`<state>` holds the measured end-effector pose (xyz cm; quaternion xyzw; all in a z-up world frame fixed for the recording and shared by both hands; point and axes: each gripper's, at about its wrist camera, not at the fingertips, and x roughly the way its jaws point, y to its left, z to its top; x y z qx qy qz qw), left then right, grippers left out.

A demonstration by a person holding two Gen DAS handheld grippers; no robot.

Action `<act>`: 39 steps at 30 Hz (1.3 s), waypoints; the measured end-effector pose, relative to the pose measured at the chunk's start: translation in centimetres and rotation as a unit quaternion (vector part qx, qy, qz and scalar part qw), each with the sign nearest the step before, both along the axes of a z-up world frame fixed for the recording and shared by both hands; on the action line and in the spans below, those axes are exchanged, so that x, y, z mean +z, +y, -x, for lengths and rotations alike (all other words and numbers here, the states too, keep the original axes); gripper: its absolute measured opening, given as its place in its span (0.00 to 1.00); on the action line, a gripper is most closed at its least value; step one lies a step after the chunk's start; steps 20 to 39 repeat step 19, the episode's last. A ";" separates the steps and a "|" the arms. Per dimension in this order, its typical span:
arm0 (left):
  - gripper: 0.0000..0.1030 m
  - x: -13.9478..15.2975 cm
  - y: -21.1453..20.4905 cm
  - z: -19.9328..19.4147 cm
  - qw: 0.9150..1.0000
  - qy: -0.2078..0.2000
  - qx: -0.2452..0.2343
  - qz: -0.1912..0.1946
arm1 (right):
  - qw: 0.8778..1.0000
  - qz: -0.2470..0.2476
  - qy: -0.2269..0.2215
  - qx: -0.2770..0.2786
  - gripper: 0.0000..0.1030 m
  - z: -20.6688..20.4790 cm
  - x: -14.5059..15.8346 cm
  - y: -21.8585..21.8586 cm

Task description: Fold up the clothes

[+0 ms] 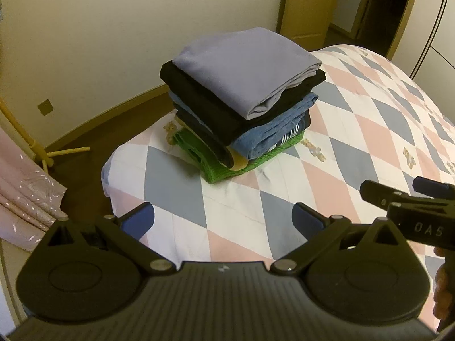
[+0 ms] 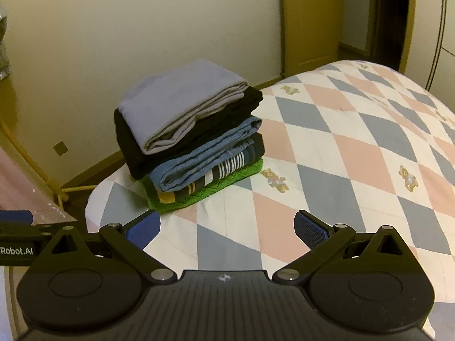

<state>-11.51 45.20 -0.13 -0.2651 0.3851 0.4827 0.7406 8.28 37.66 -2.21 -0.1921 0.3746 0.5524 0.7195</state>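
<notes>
Both hand-held grippers hovered low over the bed, side by side and pointing at the stack. The left hand-held gripper had its jaws spread wide, holding nothing; the right hand-held gripper was likewise spread and empty. The stack of folded clothes sat near the bed's corner, ahead of both and well apart from their fingertips, a grey piece on top and a green one at the bottom.
</notes>
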 end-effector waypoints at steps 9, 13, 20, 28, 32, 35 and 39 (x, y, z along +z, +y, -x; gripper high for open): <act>0.99 0.3 2.9 0.1 0.999 -0.008 -0.034 -0.014 | 0.999 -0.002 -0.007 -0.035 1.00 0.7 0.8 1.3; 0.99 0.3 4.4 -0.1 0.998 -0.012 -0.057 -0.013 | 0.998 -0.003 -0.013 -0.060 1.00 1.1 1.3 1.4; 0.99 1.0 6.2 -0.7 0.995 -0.022 -0.100 -0.021 | 0.994 -0.009 -0.020 -0.110 1.00 1.4 2.5 0.8; 0.99 1.0 6.2 -0.7 0.995 -0.022 -0.100 -0.021 | 0.994 -0.009 -0.020 -0.110 1.00 1.4 2.5 0.8; 0.99 1.0 6.2 -0.7 0.995 -0.022 -0.100 -0.021 | 0.994 -0.009 -0.020 -0.110 1.00 1.4 2.5 0.8; 0.99 1.0 6.2 -0.7 0.995 -0.022 -0.100 -0.021 | 0.994 -0.009 -0.020 -0.110 1.00 1.4 2.5 0.8; 0.99 1.0 6.2 -0.7 0.995 -0.022 -0.100 -0.021 | 0.994 -0.009 -0.020 -0.110 1.00 1.4 2.5 0.8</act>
